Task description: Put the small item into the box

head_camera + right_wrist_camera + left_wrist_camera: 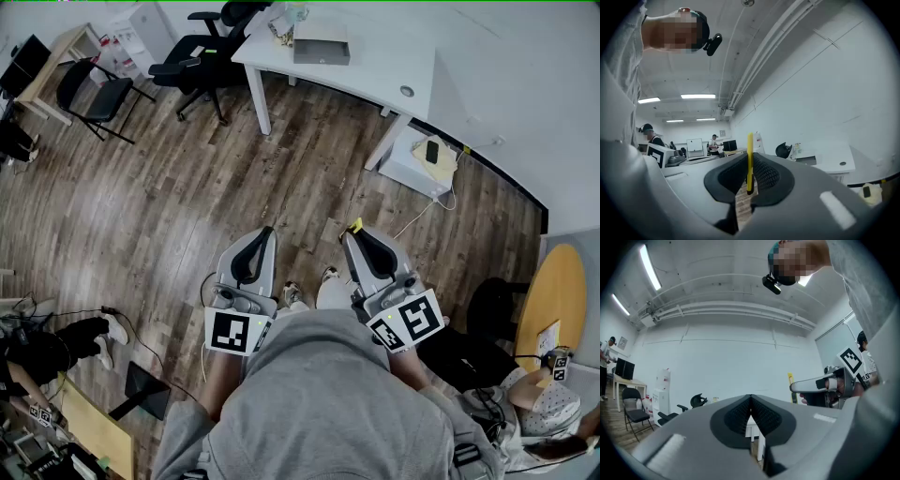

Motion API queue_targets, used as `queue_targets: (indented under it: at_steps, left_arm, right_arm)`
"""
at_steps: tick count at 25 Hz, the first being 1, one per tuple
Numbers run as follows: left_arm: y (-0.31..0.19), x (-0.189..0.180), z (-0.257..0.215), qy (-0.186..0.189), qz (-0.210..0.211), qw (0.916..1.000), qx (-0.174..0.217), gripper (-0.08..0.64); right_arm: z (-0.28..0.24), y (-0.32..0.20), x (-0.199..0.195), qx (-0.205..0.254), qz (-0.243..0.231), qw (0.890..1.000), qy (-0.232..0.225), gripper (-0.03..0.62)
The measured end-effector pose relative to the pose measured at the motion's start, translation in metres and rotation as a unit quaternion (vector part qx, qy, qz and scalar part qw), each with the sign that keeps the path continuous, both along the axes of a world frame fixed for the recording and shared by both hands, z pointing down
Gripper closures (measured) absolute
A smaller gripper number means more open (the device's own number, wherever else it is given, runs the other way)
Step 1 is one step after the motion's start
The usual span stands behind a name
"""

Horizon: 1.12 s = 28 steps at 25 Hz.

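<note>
Both grippers are held close to the person's chest, pointing forward over the wood floor. My right gripper (356,232) is shut on a thin yellow item (749,161) that sticks up from between its jaws; its yellow tip (355,226) shows in the head view. My left gripper (266,232) is shut with nothing between its jaws. A grey open box (321,42) sits on the white table (375,66) far ahead. The left gripper view also shows the right gripper (797,386) with the yellow item (790,380).
Black office chairs (202,52) stand left of the white table. A folding chair (89,94) and a wooden desk (47,70) are at far left. A white cabinet with a phone (431,150) sits by the wall. A round yellow table (558,300) is at right.
</note>
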<state>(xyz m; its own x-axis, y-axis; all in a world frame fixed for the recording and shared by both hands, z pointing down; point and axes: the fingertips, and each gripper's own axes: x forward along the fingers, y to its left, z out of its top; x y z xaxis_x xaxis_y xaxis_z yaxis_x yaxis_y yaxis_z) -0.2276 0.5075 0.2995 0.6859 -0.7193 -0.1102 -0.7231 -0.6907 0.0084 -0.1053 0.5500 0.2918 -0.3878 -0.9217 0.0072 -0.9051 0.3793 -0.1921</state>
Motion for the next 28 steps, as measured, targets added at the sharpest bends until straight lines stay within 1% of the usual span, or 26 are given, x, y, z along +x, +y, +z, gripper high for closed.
queue_targets:
  at_steps: [3,6,17,28]
  left_arm:
    - [0.003,-0.006,-0.001,0.0,0.002,1.0,0.005,0.557]
    - [0.003,-0.012,0.003,0.0,0.002,1.0,-0.001,0.557]
    - [0.005,-0.014,0.001,0.002,0.01,0.9999,0.004,0.557]
    - [0.001,-0.031,0.004,0.0,0.004,1.0,0.002,0.557]
  right_arm:
    - [0.0,0.002,-0.009,0.003,-0.001,1.0,0.004,0.545]
    - [0.0,0.005,-0.014,0.002,0.002,1.0,0.008,0.545]
    - [0.002,0.008,-0.022,-0.003,0.003,1.0,0.021,0.545]
    - [0.009,0.004,-0.03,-0.011,0.005,1.0,0.027,0.545]
